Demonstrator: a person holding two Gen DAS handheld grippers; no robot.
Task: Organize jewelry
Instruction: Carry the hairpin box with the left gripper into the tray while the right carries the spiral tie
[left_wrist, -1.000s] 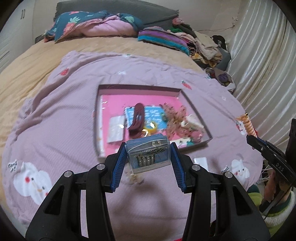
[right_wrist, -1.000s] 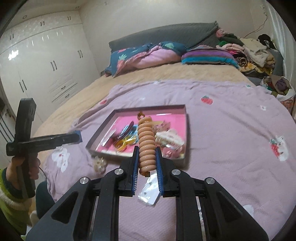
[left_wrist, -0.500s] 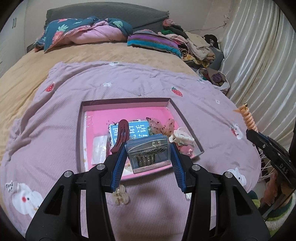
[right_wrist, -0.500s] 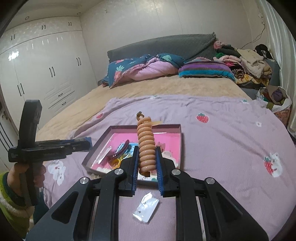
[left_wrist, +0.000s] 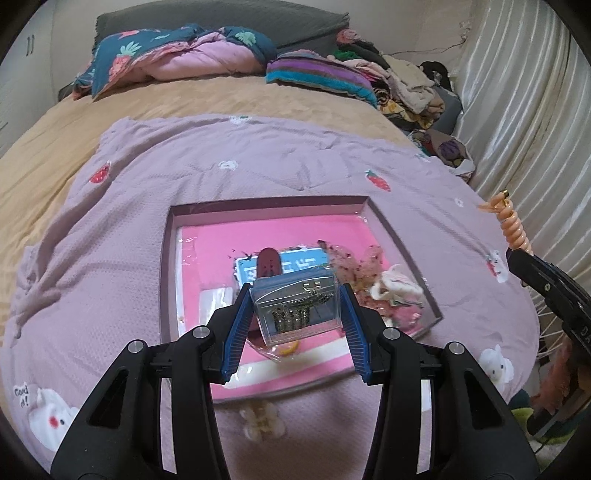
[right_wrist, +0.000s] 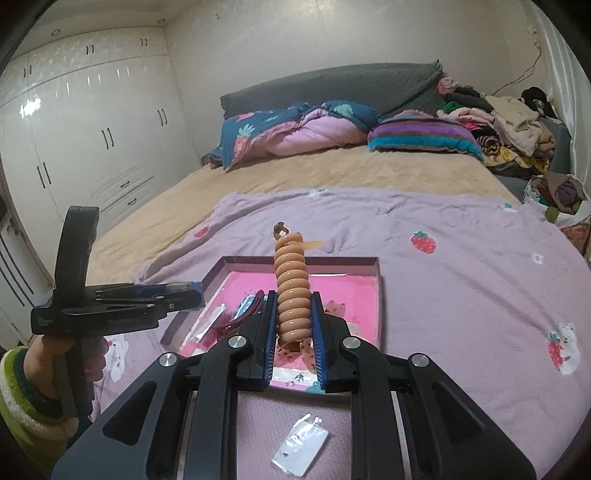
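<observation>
— Bedspread sags beneath the tray; left gripper jaws clamp a clear box above it.

— Right gripper pinches the coil tie; either could slip, missing the tray.

Clear case held above pink tray; peach coil upright.
</observation>
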